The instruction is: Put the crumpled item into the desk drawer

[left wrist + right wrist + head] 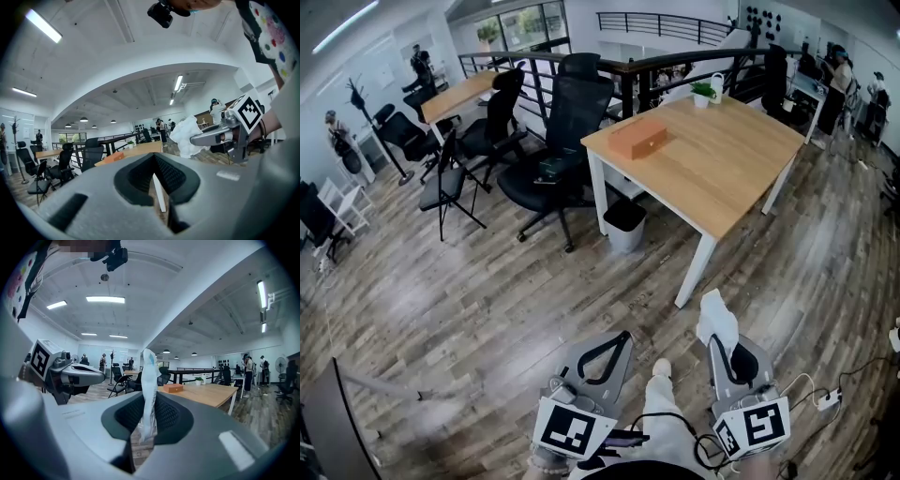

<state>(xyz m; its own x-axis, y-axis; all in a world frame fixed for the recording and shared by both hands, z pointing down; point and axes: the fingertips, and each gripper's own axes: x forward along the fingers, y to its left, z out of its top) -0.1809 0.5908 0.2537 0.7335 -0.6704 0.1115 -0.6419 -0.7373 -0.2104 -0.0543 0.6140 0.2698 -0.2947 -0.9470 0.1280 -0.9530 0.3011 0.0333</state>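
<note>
Wooden floor under white, upright crumpled item

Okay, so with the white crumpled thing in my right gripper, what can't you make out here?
Drawer: none shows on the desk; head view sees only its top and legs.
Crumpled item: paper or cloth unclear; right gripper view sees it edge-on.
Orange box: too small in every view to tell lid or label.
</note>
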